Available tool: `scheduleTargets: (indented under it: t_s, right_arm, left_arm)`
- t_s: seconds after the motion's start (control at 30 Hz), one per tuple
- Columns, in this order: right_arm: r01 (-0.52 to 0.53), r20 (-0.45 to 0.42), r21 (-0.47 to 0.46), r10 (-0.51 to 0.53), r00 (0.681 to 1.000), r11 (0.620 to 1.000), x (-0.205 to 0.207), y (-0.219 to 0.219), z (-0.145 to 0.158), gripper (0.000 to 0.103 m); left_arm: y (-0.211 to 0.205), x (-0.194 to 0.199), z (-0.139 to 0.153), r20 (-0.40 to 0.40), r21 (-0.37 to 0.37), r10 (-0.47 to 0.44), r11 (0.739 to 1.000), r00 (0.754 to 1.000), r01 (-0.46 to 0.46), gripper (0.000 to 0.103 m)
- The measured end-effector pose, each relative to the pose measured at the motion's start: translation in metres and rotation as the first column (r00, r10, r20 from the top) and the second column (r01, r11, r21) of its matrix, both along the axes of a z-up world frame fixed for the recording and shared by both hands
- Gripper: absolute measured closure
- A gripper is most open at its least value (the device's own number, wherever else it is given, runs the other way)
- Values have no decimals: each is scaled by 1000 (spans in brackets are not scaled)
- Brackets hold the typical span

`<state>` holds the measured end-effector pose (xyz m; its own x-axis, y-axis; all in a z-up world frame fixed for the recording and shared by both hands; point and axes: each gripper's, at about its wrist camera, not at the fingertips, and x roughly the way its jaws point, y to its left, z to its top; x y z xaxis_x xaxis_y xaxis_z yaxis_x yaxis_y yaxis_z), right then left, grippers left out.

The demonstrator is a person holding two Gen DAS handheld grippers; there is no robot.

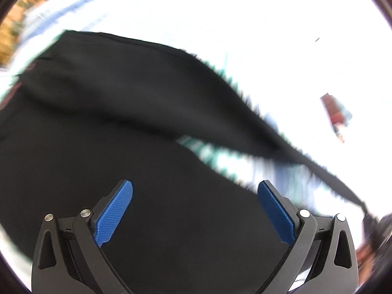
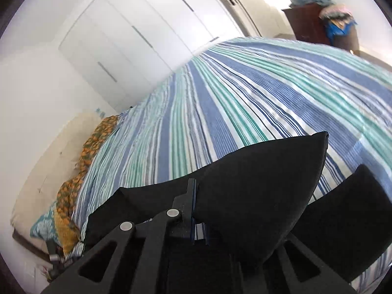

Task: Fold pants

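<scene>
- Left gripper [image 1: 194,210]: jaws spread wide apart, nothing between the blue pads [image 1: 114,212]. It hangs right over the black pants [image 1: 110,127] without gripping them.
- In the left wrist view the pants fill the middle and the whole 9 o'clock side. One long strip of the fabric stretches off toward 4 o'clock and narrows to a tight point at the edge of the frame.
- That view is badly blown out and smeared. Everything above the pants is just white glare, with a bit of striped cloth peeking through the gap in the fabric at around 4 o'clock.
- Small reddish-brown object [image 1: 333,112] sits out at 3 o'clock, too blurry to say what it is.
- Right gripper [image 2: 196,210]: jaws pinched together on a fold of the pants [image 2: 257,191], with the black cloth bunched up around the fingers and puffing out toward 3 o'clock.
- A second black flap shows at 4 o'clock in the right wrist view, apart from the main bunch.
- Striped bedspread [image 2: 220,93], blue, teal and white, runs under the pants and off toward 12 and 2 o'clock.
- Orange patterned cloth [image 2: 95,144] lies along the bed edge at 9 o'clock, touching the bedspread.
- White wardrobe doors [image 2: 137,31] at 11 o'clock.
- Dark wooden cabinet [image 2: 308,24] at 1 o'clock with a heap of clothes [image 2: 335,17] piled on top.
</scene>
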<state>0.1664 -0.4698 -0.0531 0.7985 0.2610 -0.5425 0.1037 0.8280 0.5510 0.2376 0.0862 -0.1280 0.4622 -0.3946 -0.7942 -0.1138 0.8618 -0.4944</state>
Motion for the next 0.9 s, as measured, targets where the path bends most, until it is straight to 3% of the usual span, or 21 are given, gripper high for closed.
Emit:
scheduleTargets:
  t_s: [0.07,0.13,0.3,0.37,0.43,0.47,0.53,0.63,0.7,0.73,0.8,0.9]
  right_arm:
    - [-41,37,-27,42,998,999,-22,3,14,98]
    - [-67,61,-33,69,996,997,-36,5,23,98]
    - [-121,116,-2,121,986,993,-78,7,37,98]
    - [-149,135,-9,149,980,989,-90,6,44,98]
    - [-184,148,-7,183,972,983,-99,4,46,98]
    - [-193,146,-20,194,970,981,-102,4,46,98]
    - [-190,108,-65,196,975,980,-99,0,39,98]
    - [-161,41,-90,165,985,983,-82,-18,23,98]
    - [-149,37,-100,153,987,984,-70,-31,25,98]
    - [-162,41,-74,165,985,984,-65,-38,28,98]
    - [-205,-5,-53,205,979,977,-58,-50,27,97]
    - [-255,-261,-86,225,939,963,-49,-58,-16,96]
  left_arm:
    - [-6,33,0,-21,-92,-19,996,1000,17,1]
    - [-12,68,-6,-54,-116,-17,993,998,10,1]
    - [-11,118,-29,-152,-66,85,993,985,-96,2]
    - [-5,125,-34,-173,-51,142,987,975,-153,12]
    - [2,127,-40,-213,-104,153,978,965,-178,100]
    - [6,125,-38,-225,-146,150,972,963,-185,97]
    - [10,112,-15,-147,-151,155,973,977,-177,98]
    - [10,70,52,49,-94,113,990,992,-108,97]
    - [15,17,91,184,-41,90,996,979,-84,95]
    - [16,-7,96,210,-24,82,997,974,-78,93]
    - [16,-51,75,174,0,76,997,982,-78,92]
    - [2,-91,-11,-32,67,53,996,998,-51,92]
